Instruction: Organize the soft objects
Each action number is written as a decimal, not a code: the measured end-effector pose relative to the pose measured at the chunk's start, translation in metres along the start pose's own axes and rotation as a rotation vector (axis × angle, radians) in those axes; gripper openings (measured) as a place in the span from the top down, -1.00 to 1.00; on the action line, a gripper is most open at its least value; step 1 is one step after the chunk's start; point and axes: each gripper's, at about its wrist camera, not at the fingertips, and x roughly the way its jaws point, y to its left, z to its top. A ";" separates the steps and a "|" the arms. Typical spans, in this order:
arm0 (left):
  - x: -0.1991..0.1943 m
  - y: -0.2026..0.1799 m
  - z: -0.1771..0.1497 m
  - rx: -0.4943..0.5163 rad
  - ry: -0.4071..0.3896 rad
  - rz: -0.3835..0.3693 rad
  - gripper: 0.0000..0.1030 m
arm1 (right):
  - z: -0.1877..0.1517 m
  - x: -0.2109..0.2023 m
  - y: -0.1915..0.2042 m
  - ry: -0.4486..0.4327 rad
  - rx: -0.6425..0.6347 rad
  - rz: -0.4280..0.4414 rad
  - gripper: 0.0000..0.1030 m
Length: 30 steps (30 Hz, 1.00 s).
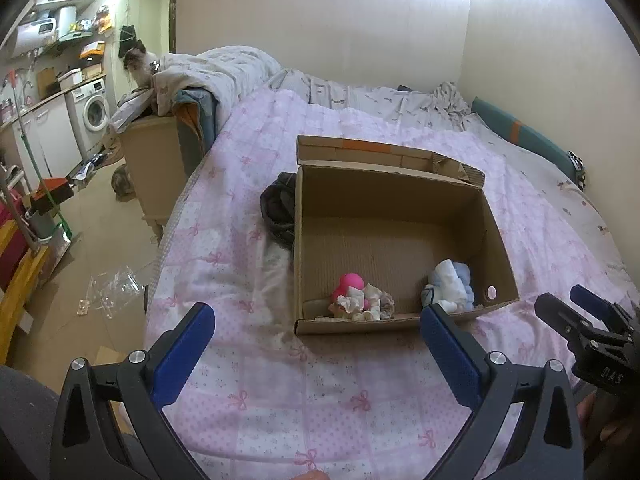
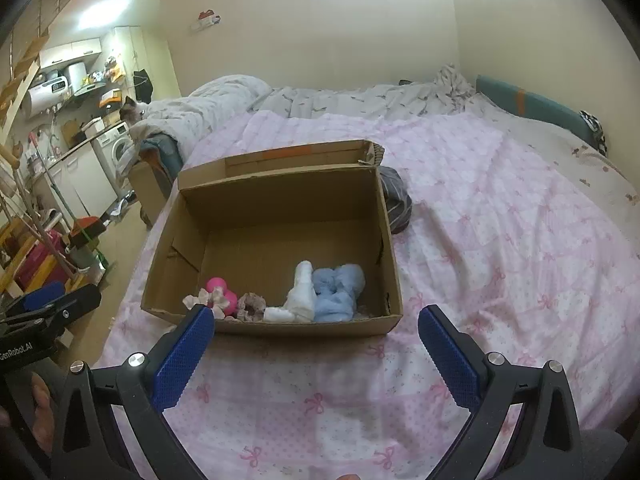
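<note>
An open cardboard box (image 1: pixel 496 240) (image 2: pixel 172 248) stands on the pink bedspread. Along its near wall lie a pink soft toy (image 1: pixel 349 283) (image 2: pixel 218 285) with white scrunched cloth (image 1: pixel 362 305), a brownish scrunchie (image 2: pixel 251 305), a white rolled cloth (image 2: pixel 301 292) and a light blue cloth (image 1: pixel 456 286) (image 2: pixel 338 288). A dark striped garment (image 1: pixel 278 208) (image 2: pixel 396 204) lies on the bed against the box's outer side. My left gripper (image 1: pixel 318 336) is open and empty just in front of the box. My right gripper (image 2: pixel 316 340) is open and empty there too; it shows at the right edge of the left wrist view (image 1: pixel 576 308).
The pink bedspread (image 1: pixel 320 392) (image 2: pixel 500 240) covers the near bed. A grey crumpled duvet (image 1: pixel 224 68) (image 2: pixel 224 96) lies at the far end, a teal cushion (image 1: pixel 524 136) by the wall. The bed's left edge drops to a floor with clutter (image 1: pixel 108 292) and a washing machine (image 1: pixel 94 114).
</note>
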 end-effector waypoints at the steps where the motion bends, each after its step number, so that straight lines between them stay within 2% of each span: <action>1: 0.000 -0.001 -0.001 0.006 -0.001 0.001 -0.99 | 0.000 0.000 0.000 0.000 0.001 0.000 -1.00; 30: 0.000 -0.003 -0.002 0.016 -0.003 -0.001 -0.99 | 0.000 0.000 0.000 -0.004 0.002 -0.002 -1.00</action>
